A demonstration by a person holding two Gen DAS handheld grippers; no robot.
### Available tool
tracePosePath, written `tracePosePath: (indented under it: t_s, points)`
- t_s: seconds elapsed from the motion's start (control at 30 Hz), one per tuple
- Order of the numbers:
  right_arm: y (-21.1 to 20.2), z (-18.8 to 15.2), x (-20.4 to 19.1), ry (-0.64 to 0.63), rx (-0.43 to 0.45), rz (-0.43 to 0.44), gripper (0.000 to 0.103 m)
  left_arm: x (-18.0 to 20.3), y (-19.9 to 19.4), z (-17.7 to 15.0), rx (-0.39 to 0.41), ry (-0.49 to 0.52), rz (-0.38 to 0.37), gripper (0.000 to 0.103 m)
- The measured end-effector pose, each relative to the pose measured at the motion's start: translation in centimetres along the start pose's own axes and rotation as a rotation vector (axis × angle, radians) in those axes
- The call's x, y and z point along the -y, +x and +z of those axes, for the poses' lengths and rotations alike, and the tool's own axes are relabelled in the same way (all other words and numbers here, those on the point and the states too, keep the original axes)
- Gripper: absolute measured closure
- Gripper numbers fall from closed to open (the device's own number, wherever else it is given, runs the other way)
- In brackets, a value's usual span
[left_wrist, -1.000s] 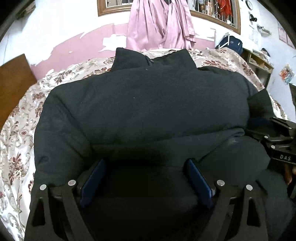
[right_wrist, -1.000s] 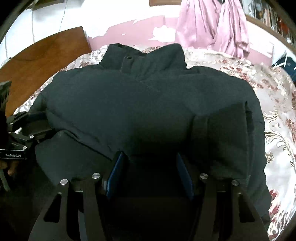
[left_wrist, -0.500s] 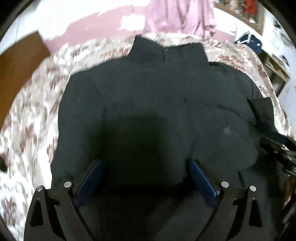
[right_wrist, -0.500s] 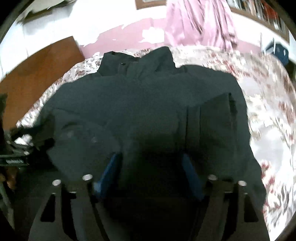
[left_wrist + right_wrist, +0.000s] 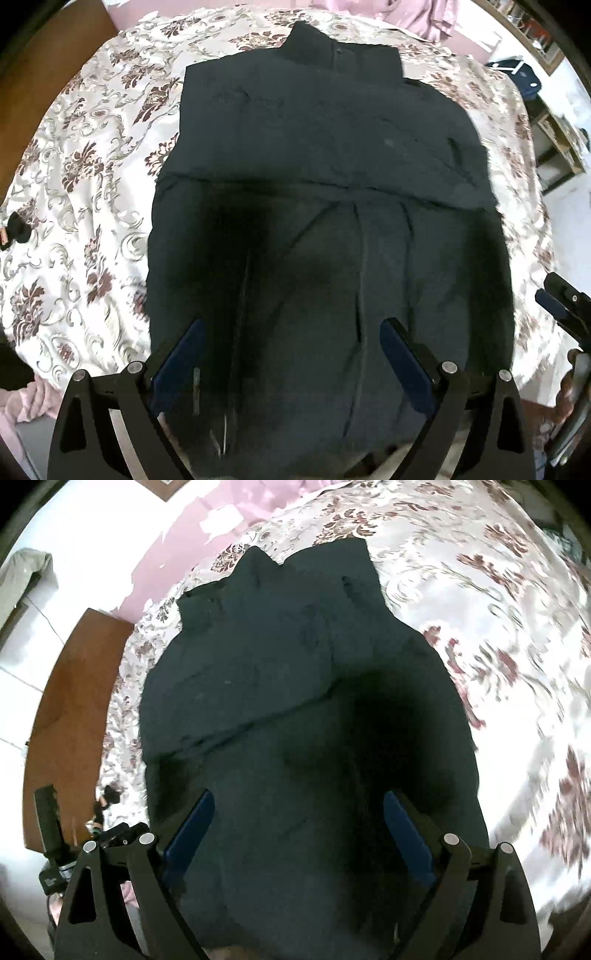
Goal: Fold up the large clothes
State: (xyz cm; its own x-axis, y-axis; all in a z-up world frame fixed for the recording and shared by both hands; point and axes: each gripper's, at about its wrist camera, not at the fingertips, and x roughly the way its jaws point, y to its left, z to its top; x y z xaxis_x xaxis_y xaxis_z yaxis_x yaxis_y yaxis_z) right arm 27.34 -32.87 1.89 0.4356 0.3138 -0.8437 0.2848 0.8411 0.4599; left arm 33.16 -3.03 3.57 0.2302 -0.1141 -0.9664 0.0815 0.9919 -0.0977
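A dark padded jacket [image 5: 332, 147] lies flat on the floral bedspread [image 5: 92, 166], collar at the far end, with a fold edge running across its middle. My left gripper [image 5: 291, 325] hangs open above the jacket's near part, and nothing is between its blue pads. In the right wrist view the same jacket [image 5: 258, 664] fills the middle. My right gripper [image 5: 299, 794] hovers over it with its jaws opening and no cloth pinched between them. The right gripper [image 5: 561, 306] also shows at the right edge of the left wrist view, beside the jacket.
The bedspread [image 5: 498, 627] reaches out on both sides of the jacket. A brown wooden board [image 5: 66, 709] stands off the bed's far left side. A shelf unit [image 5: 554, 140] and a dark blue bag [image 5: 517, 74] stand past the right side. Pink cloth [image 5: 406, 14] hangs at the back wall.
Both grippers have risen off the jacket and now look more steeply down on it. The right jaws have spread wider and the right view has rolled. The jacket lies still.
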Motion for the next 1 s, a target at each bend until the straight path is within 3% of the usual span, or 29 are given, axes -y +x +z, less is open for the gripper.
tracePosePath:
  t_s: [0.13, 0.33, 0.5, 0.6, 0.67, 0.9, 1.0]
  points:
    - [-2.7, -1.5, -0.9, -0.058, -0.003, -0.010, 0.011, -0.4, -2.5, 0.5, -0.011, 0.012, -0.030, 0.007]
    - [-5.2, 0.0, -2.9, -0.059, -0.088, 0.007, 0.008, -2.8, -5.7, 3.5, -0.025, -0.061, -0.026, 0.007]
    - [-7.4, 2.5, -5.1, -0.075, -0.100, 0.031, 0.007, -4.6, -8.1, 6.9, 0.052, -0.088, -0.013, 0.007]
    - [-7.9, 4.9, -6.0, -0.105, -0.063, 0.005, 0.007, -5.0, -9.1, 9.1, 0.167, -0.098, -0.017, 0.007]
    - [-7.3, 6.7, -6.0, -0.084, -0.070, 0.029, 0.006, -5.1, -9.2, 11.2, 0.224, -0.100, 0.001, 0.007]
    - [-1.6, 13.9, -7.6, -0.077, -0.145, 0.031, 0.006, -3.9, -5.5, 19.9, 0.230, -0.083, 0.022, 0.007]
    - [1.4, 17.1, -8.0, -0.053, -0.148, 0.046, 0.006, -3.6, -4.1, 23.1, 0.271, -0.075, 0.000, 0.007]
